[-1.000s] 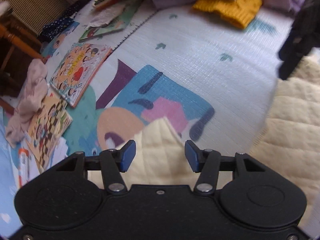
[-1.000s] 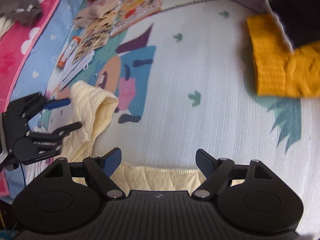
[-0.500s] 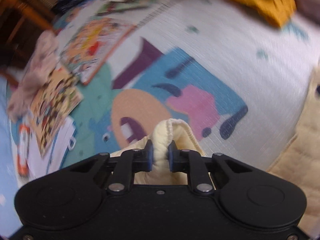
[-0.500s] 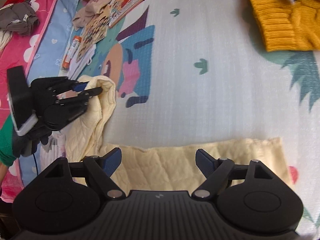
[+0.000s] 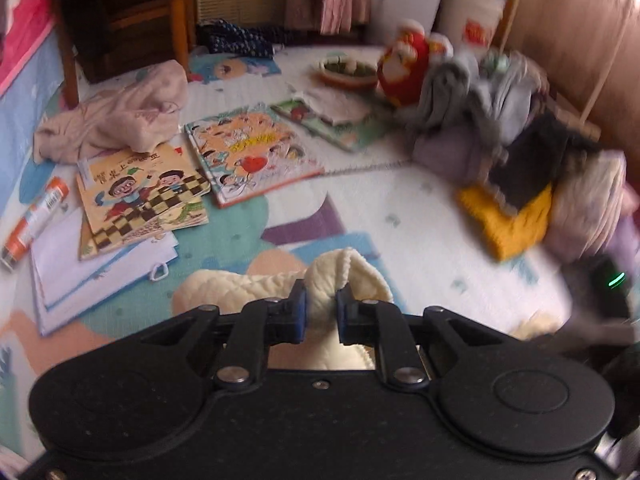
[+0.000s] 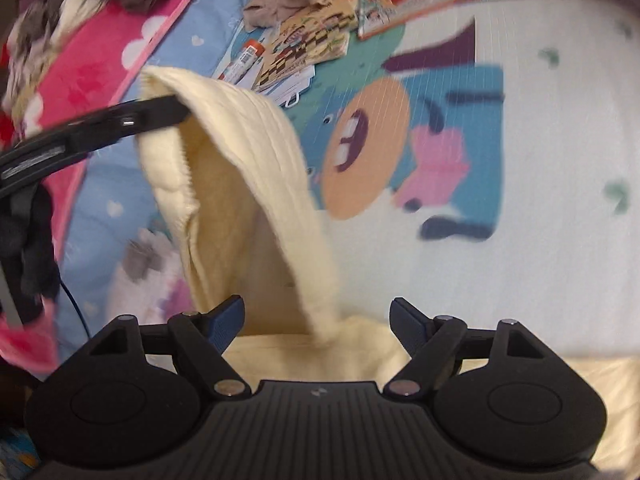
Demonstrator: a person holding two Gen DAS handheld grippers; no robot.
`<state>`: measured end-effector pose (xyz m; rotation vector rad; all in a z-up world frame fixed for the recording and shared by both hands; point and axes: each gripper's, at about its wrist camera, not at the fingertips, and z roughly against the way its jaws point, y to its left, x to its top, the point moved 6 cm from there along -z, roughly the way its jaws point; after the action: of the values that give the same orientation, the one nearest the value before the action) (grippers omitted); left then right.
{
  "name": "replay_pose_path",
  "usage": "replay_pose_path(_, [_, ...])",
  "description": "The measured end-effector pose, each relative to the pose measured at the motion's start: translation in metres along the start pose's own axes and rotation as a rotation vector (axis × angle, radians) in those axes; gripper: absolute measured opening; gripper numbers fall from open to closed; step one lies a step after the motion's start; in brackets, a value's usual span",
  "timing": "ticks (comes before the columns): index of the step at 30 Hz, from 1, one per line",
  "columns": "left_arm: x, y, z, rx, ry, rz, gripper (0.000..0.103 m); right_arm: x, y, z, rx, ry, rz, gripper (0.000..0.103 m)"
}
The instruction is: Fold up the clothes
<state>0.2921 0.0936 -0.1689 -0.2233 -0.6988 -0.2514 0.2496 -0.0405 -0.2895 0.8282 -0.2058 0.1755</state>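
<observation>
A cream quilted garment [image 6: 240, 184] lies on the patterned play mat [image 6: 540, 160]. My left gripper [image 5: 321, 312] is shut on a bunched end of the cream garment [image 5: 344, 276] and holds it up off the mat. In the right wrist view that left gripper [image 6: 160, 114] shows at the left with the cloth hanging from it in a long fold. My right gripper [image 6: 318, 320] is open and empty, with the lower part of the garment lying just under its fingers.
Picture books [image 5: 248, 152] and papers lie on the mat at the left, with a beige cloth [image 5: 120, 116] and an orange tube [image 5: 32, 216]. A pile of clothes with a yellow knit [image 5: 512, 216] sits at the right. A wooden chair [image 5: 120, 20] stands behind.
My left gripper closed on the garment's end and lifted it high, the cloth now hanging. The right gripper stayed open and moved closer over the garment.
</observation>
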Motion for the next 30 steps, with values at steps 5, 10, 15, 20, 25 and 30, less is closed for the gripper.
replay_pose_path(5, [-0.006,-0.023,0.014,-0.115,-0.054,-0.046,0.013,-0.003,-0.013,-0.013,0.017,-0.005,-0.165,0.077])
replay_pose_path(10, [-0.036,-0.05,0.0,-0.119,0.018,-0.226,0.013,0.029,-0.042,0.018,-0.015,-0.188,-0.281,0.076])
replay_pose_path(15, [-0.072,-0.075,-0.045,-0.068,0.099,-0.386,0.013,0.06,-0.078,0.082,-0.008,-0.427,-0.345,0.077])
replay_pose_path(20, [-0.108,-0.105,-0.082,-0.079,0.172,-0.55,0.013,0.059,-0.107,0.095,-0.013,-0.431,-0.402,0.08])
replay_pose_path(25, [-0.118,-0.115,-0.08,-0.101,0.184,-0.611,0.013,0.049,-0.126,0.079,0.001,-0.37,-0.465,0.082])
replay_pose_path(30, [-0.127,-0.116,-0.073,-0.13,0.197,-0.648,0.013,0.055,-0.12,0.082,0.075,-0.397,-0.494,0.082])
